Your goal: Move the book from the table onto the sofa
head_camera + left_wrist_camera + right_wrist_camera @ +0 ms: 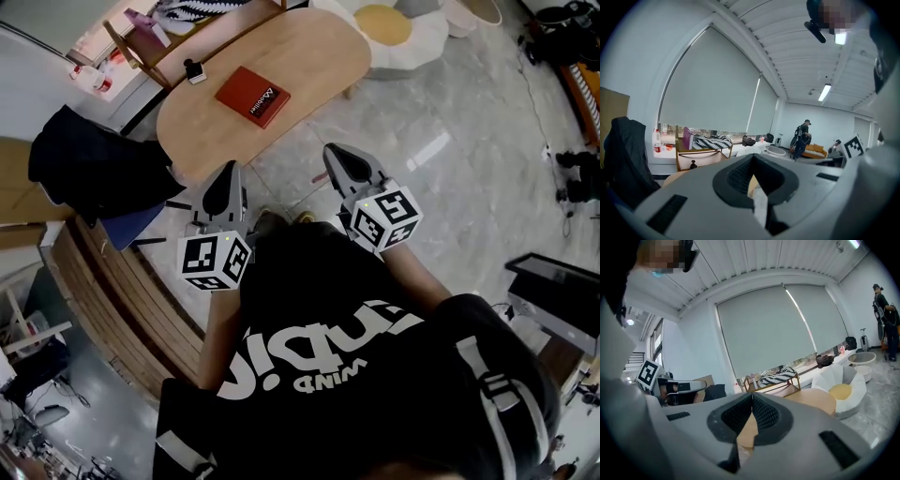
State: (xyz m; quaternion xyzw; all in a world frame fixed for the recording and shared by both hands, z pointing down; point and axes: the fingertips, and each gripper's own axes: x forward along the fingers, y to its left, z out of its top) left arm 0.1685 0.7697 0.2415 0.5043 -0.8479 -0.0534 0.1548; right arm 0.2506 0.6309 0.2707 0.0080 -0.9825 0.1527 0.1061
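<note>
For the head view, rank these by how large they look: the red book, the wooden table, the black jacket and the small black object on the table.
1. wooden table
2. black jacket, which is nearer the camera, so its true size is unsure
3. red book
4. small black object
</note>
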